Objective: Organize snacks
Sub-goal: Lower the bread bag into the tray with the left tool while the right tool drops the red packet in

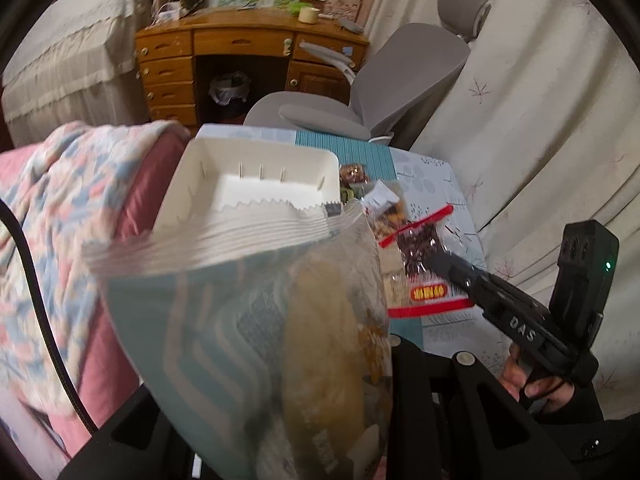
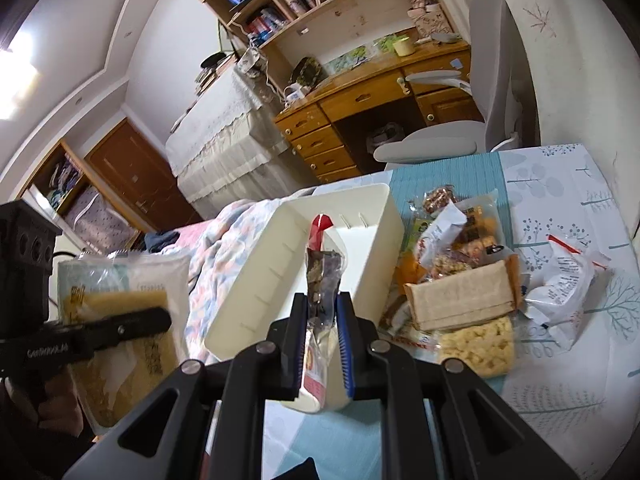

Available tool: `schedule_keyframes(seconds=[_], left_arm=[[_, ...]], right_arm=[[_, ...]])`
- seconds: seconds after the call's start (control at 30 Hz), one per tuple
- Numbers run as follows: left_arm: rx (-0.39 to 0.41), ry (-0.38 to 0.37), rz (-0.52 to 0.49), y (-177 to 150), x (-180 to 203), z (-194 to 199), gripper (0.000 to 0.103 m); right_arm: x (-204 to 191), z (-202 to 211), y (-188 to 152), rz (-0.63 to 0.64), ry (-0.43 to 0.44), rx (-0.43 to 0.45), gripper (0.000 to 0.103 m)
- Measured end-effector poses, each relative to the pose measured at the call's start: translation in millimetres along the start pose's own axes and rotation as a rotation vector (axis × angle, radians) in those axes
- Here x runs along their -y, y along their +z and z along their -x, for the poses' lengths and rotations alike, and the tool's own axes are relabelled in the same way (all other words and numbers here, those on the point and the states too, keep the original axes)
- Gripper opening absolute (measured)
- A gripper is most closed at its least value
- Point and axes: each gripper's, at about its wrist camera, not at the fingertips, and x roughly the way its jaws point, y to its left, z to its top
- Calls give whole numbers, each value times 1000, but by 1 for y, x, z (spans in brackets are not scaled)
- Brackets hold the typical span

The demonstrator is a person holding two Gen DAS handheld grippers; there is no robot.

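My left gripper is shut on a large pale-blue and clear bread bag, held up close to the left wrist camera; the bag also shows in the right wrist view, left of the white bin. My right gripper is shut on a red-trimmed clear snack packet, held on edge in front of the white bin. The same packet and right gripper show in the left wrist view. The white plastic bin looks empty. A pile of snack packets lies right of the bin.
A table with a blue leaf-print cloth holds everything. A pink patterned quilt lies left of the bin. A grey office chair and a wooden desk stand beyond. A pale curtain hangs on the right.
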Motion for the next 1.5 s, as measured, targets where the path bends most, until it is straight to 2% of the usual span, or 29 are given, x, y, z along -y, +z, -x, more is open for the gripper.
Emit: schedule_keyframes(seconds=[0.37,0.67,0.73,0.8,0.83,0.87,0.9,1.0,1.5], left_arm=[[-7,-35,-107,42,-60,-14,20],[-18,-60,-164,47,-96,-22,21],[-32,-62,-171,48,-101,-23,29],[-30,-49,-184,48,-104,-22,55],[-17,-39,-191,48,-105,-19,61],[-5,-32,-199,48,-105,-16,68],[4,-27,-210,47,-105,-13,70],[-9,-20,-226,47,-102,-11,70],[-58,-26,-234,35,-76,-12,71]], right_arm=[[-53,-37,-9,-38,-36,61,15],[-92,-69,-21,-41,-65,39,15],[-96,-76,-22,-49,-79,25,16],[-96,-79,-23,-70,-103,13,18],[-95,-80,-23,-83,-106,7,21],[-94,-81,-23,-100,-111,5,32],[-93,-80,-24,-119,-118,8,45],[-89,-76,-27,-138,-135,17,53],[-70,-30,-34,-150,-221,34,54]])
